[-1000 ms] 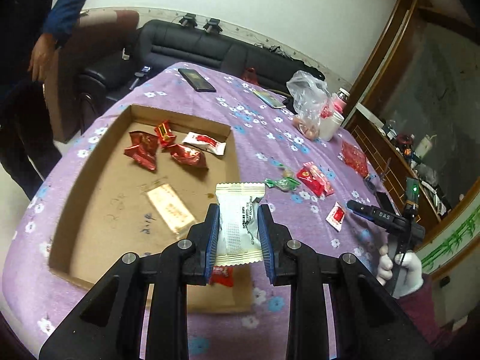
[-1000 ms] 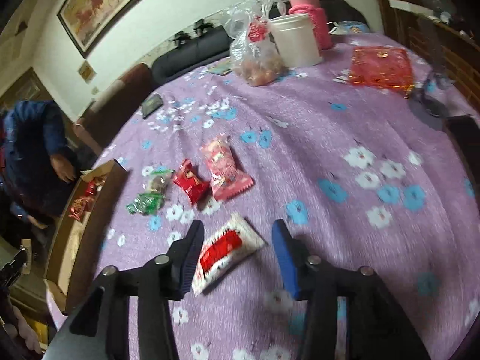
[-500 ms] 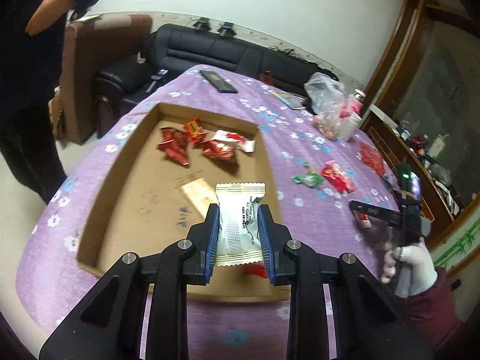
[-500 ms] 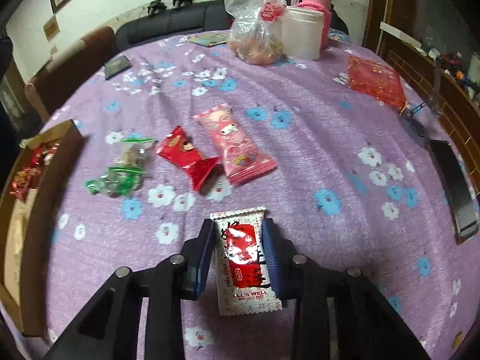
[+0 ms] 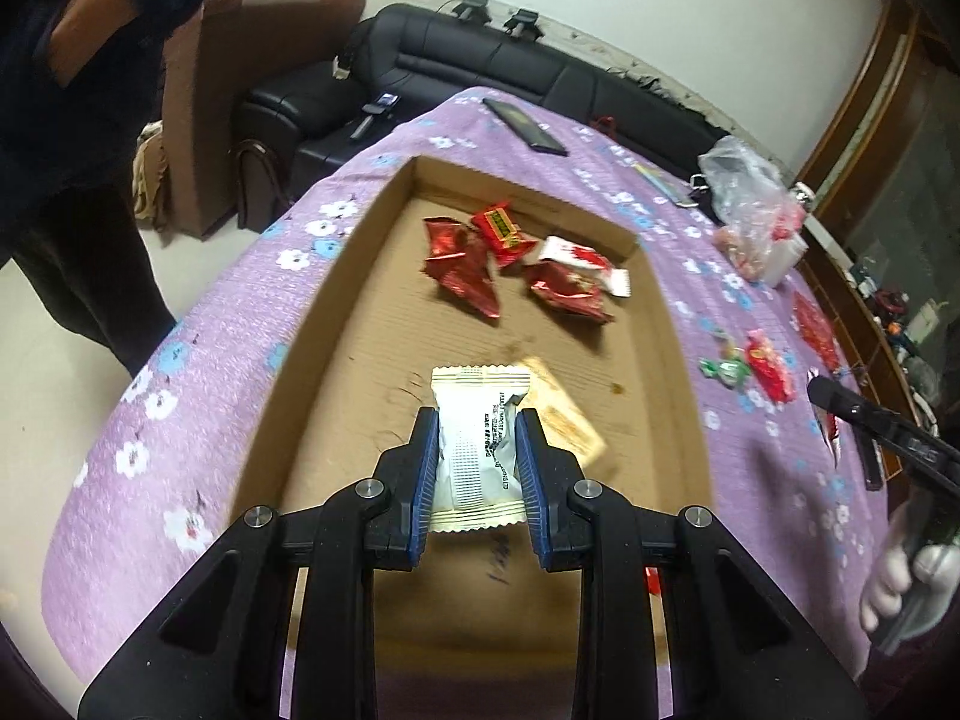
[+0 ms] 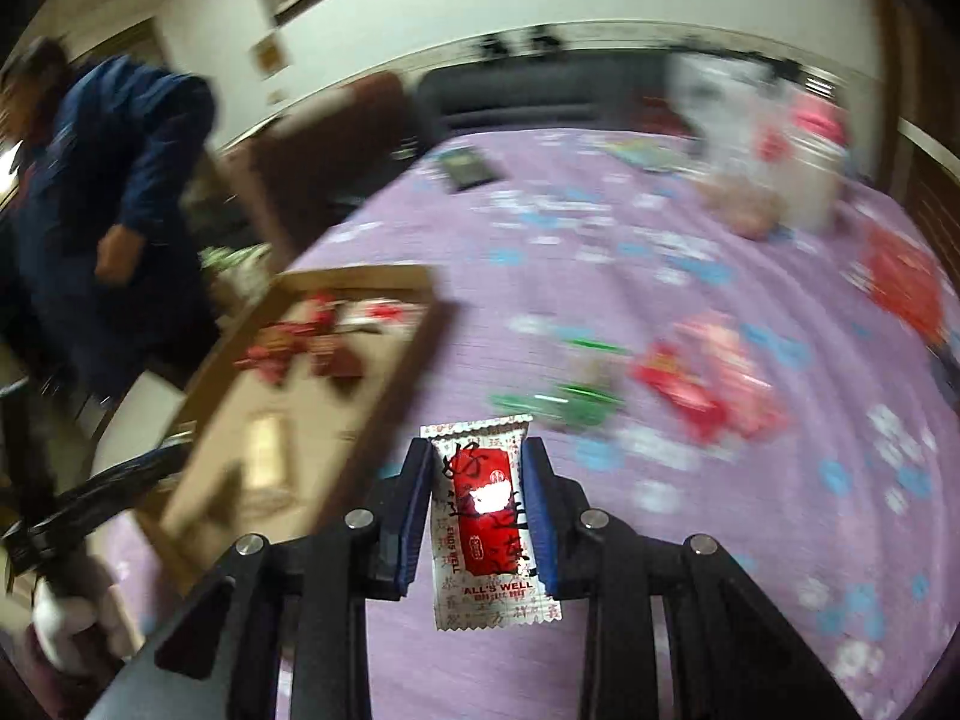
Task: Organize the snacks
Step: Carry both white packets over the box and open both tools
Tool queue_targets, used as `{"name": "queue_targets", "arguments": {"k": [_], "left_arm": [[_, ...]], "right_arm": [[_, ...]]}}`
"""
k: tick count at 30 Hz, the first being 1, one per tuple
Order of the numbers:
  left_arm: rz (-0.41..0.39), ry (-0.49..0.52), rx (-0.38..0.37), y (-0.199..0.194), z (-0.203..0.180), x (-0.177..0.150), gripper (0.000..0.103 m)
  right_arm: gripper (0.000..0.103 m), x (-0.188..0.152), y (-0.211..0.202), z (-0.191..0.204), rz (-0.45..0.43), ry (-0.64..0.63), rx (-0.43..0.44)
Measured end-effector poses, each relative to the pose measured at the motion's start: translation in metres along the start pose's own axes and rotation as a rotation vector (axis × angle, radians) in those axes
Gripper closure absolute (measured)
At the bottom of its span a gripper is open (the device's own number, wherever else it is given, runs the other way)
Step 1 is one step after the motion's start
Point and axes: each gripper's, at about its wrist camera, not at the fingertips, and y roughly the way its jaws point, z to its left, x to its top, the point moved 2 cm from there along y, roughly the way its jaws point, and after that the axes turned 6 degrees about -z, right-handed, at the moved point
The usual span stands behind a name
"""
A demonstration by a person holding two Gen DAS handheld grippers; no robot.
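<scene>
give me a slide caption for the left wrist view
Left gripper holds a white snack packet over the cardboard tray.

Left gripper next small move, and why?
Probably lower a little, then release. The left gripper is shut on the white packet, above the cardboard tray floor, with bare cardboard nearer than the red snacks.

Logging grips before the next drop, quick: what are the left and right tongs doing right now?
Left tongs: closed on the white snack packet.
Right tongs: closed on the red-and-white snack packet.
</scene>
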Motion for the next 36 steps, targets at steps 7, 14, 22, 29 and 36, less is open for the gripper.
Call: {"name": "queue_targets", "arguments": {"k": [7, 14, 22, 29, 36], "left_arm": [[0.023, -0.008, 0.013, 0.013, 0.013, 0.007, 0.078], [0.008, -0.023, -0.009, -0.001, 0.018, 0.008, 0.078], [-0.005, -0.061, -0.030, -0.020, 0.014, 0.004, 0.078], [-0.006, -0.057, -0.058, -0.042, -0.010, -0.004, 0.078], [0.020, -0.015, -0.105, -0.047, -0.055, -0.017, 0.078]], "right_arm": [[0.070, 0.012, 0.054, 0.087, 0.078, -0.126, 0.124], [0.067, 0.005, 0.111, 0.120, 0.150, -0.187, 0.105], [0.064, 0.007, 0.099, 0.118, 0.099, -0.175, 0.133], [0.062, 0.008, 0.049, 0.085, 0.014, -0.099, 0.123], [0.055, -0.004, 0.001, 0.030, -0.052, -0.042, 0.057]]}}
